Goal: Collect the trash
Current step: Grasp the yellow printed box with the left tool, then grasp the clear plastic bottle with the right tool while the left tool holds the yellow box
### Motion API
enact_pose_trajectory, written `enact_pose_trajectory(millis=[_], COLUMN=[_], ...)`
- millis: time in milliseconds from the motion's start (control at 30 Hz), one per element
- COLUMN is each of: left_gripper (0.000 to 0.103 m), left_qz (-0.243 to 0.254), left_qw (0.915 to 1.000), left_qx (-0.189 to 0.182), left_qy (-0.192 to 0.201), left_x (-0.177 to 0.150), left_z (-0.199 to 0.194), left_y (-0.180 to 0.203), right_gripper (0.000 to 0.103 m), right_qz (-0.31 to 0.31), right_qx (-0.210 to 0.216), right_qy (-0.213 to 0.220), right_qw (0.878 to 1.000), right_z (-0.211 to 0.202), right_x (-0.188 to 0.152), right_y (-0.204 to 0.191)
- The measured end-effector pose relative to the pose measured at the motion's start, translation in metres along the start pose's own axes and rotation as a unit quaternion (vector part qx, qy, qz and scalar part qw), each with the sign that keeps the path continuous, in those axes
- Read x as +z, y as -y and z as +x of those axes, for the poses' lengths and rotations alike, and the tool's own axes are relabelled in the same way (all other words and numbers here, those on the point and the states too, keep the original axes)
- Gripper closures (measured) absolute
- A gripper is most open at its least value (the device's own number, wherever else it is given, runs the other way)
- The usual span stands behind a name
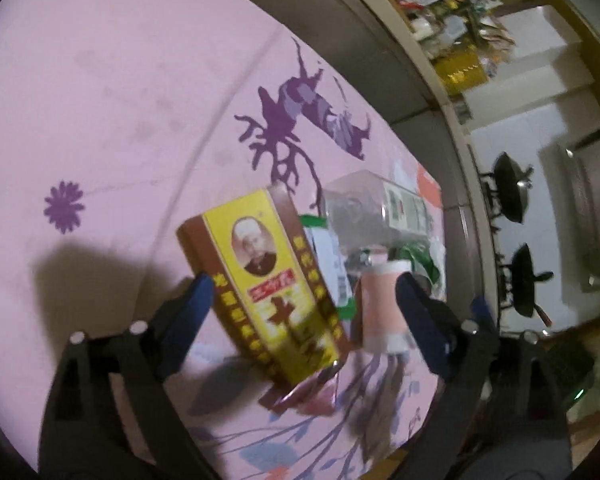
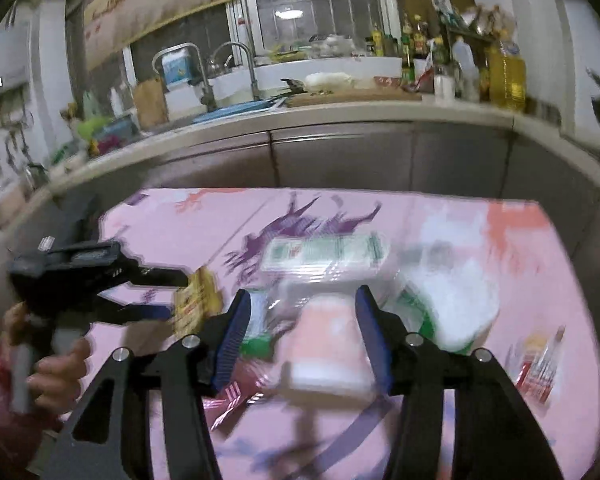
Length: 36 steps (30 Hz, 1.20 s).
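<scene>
The left gripper (image 1: pixel 300 300) gapes wide around the yellow-and-brown cardboard box (image 1: pixel 266 296), not pressing; next it must close. The right gripper (image 2: pixel 302 334), half-open, straddles a pink-and-white paper cup (image 2: pixel 326 346); grip uncertain.

The pink flowered cloth-covered counter (image 1: pixel 100 100) lies bare over its near-left stretch, giving open passage. Toward its far-right corner, a yellow-and-brown cardboard box (image 1: pixel 268 280), clear plastic bottle (image 1: pixel 372 204) and pink-and-white cylindrical container (image 1: pixel 380 304) crowd together, blocking the way.

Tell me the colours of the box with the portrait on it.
The box has a yellow front with brown edges and red lettering; the left wrist view shows it best.
</scene>
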<state>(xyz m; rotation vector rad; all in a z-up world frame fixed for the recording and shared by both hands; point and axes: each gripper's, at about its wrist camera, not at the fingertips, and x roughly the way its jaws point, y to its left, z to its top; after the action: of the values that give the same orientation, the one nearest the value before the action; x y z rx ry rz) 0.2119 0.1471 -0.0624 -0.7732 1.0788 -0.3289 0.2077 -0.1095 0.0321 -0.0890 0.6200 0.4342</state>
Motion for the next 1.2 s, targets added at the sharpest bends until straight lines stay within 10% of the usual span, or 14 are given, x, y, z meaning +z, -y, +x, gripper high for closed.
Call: enact_pose_trajectory(millis=[233, 300, 567, 733, 1200], left_gripper=[0.015, 0.031, 0.045, 0.045, 0.045], left_qz=[0.002, 0.031, 0.071, 0.055, 0.065], left_qw=[0.9972, 0.9948, 0.9934, 0.9955, 0.9957], left_qx=[0.075, 0.097, 0.090, 0.075, 0.066], left_qy=[-0.008, -0.003, 0.005, 0.019, 0.005], left_x=[0.014, 0.014, 0.012, 0.012, 0.003], left_z=[0.031, 0.033, 0.016, 0.004, 0.004], left_y=[0.008, 0.013, -0.003, -0.022, -0.021], right_gripper=[0.045, 0.045, 0.045, 0.052, 0.067], right_qz=[-0.010, 0.013, -0.020, 0.114, 0.149], right_qx=[0.010, 0.002, -0.038, 0.007, 0.045], right_qy=[-0.083, -0.098, -0.139, -0.157, -0.221], right_qw=[0.996, 0.995, 0.989, 0.981, 0.963], right_z=[0.053, 0.061, 0.060, 0.073, 0.049], right_x=[0.050, 0.057, 0.058, 0.048, -0.020], right_y=[0.049, 0.070, 0.121, 0.159, 0.144])
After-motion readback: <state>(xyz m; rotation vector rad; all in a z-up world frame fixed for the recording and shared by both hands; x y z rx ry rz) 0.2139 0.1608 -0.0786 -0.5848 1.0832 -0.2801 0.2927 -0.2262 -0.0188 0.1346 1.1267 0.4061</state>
